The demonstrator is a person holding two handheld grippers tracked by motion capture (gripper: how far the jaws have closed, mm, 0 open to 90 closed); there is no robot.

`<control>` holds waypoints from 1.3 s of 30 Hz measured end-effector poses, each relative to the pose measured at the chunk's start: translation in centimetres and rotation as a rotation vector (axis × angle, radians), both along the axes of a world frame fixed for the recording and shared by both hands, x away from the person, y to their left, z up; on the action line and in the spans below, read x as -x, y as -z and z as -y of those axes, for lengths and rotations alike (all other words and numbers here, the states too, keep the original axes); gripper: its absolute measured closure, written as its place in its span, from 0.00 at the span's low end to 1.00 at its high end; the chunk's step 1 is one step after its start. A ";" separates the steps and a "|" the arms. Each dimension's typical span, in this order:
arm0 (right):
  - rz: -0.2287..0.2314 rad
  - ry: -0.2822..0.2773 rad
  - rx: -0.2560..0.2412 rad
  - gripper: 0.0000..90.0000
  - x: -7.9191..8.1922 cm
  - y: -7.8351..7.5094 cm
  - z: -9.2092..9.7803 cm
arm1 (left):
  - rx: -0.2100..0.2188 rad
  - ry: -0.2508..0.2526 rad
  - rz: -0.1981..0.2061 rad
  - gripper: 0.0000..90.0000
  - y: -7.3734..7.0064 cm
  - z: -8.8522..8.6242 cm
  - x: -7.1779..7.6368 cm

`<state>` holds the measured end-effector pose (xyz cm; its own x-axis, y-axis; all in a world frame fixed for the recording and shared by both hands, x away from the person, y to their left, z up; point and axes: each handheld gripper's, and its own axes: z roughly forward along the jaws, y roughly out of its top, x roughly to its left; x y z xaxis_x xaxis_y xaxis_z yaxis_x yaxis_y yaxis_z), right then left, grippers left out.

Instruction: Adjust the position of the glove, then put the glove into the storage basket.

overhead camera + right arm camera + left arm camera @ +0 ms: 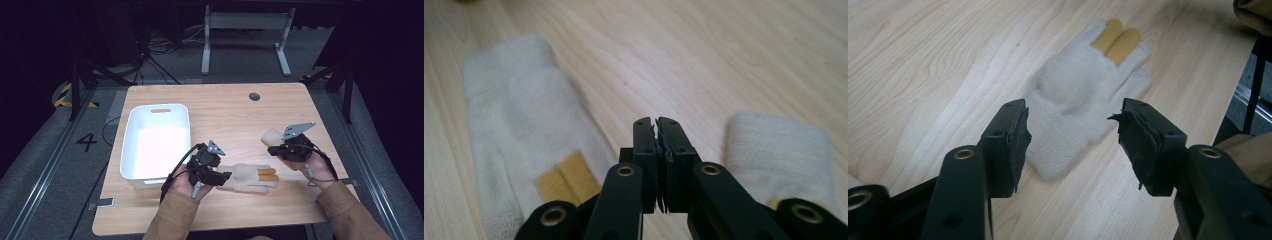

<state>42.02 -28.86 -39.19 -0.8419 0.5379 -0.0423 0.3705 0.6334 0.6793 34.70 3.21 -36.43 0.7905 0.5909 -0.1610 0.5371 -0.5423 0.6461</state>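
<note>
On the table [225, 107], a white bin [156, 140] is seen at the left edge. 1 cream glove [249, 177] with 2 yellow fingers lies flat near the front edge; a 2nd glove [271, 136] is partly hidden toward the right edge. Left gripper [1070, 135]: jaws spread over the cuff. Right gripper [657, 131]: jaws pressed together, nothing held.

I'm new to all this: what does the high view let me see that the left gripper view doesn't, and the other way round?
The high view alone takes in the white bin, the second glove by the right gripper, both forearms, and the floor beyond the table.

The left gripper view alone gives a close look at the left gripper with its jaws spread wide, framing the cuff of the glove.

Both share that cream glove with two yellow fingers, lying flat on the wooden table.
</note>
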 end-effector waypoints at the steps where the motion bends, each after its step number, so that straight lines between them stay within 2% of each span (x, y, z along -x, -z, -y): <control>1: 0.006 0.008 -0.017 0.95 0.0 -0.2 0.3 | 0.001 -0.006 -0.001 0.51 0.0 -0.1 0.0; 7: 0.010 0.089 -0.096 0.90 -0.3 -0.7 1.9 | 0.005 -0.026 0.005 0.50 0.0 -0.4 -0.1; 13: 0.046 0.215 -0.134 0.77 -0.8 -0.8 3.5 | 0.001 -0.027 0.009 0.50 0.0 -0.5 0.0; 18: 0.072 0.313 -0.185 0.73 -1.2 -0.7 5.2 | -0.004 -0.030 0.006 0.50 0.1 -0.4 -0.1; 21: 0.064 0.334 -0.177 0.72 -1.4 -0.6 5.8 | -0.010 -0.028 0.006 0.50 0.2 -0.3 0.0; 24: 0.061 0.395 -0.177 0.68 -1.8 -0.6 7.0 | -0.013 -0.029 0.007 0.50 0.2 -0.4 0.0; 27: 0.049 0.421 -0.152 0.65 -2.2 -0.2 7.6 | -0.013 -0.036 0.005 0.50 0.2 -0.5 0.0; 32: -0.007 0.448 -0.127 0.61 -3.0 0.9 8.1 | -0.017 -0.038 0.001 0.50 0.4 -0.5 0.0; 39: -0.055 0.433 -0.070 0.60 -3.5 2.1 7.6 | -0.018 -0.038 -0.001 0.50 0.5 -0.5 0.0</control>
